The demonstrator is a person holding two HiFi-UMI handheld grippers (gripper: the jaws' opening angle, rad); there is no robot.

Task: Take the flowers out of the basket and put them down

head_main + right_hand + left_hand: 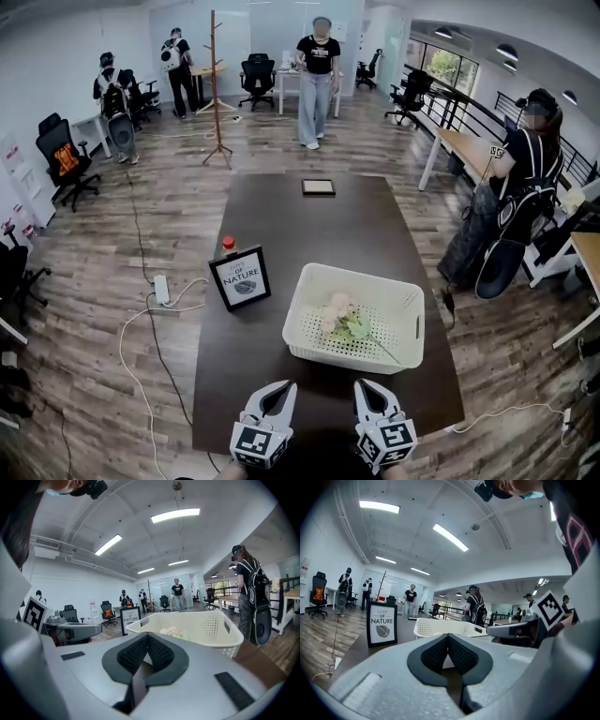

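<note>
Left tongs (277, 388) and right tongs (367, 386): both pressed together, nothing between them, touching nothing. I hold them side by side at the near edge of the dark table (319, 234). Just beyond them is the white perforated basket (408, 323). The flowers (339, 317) lie inside, blooms toward far left, stem running to near right. A framed sign (240, 277) stands left of the basket. Wood floor (112, 281), open office, people standing far off.
</note>
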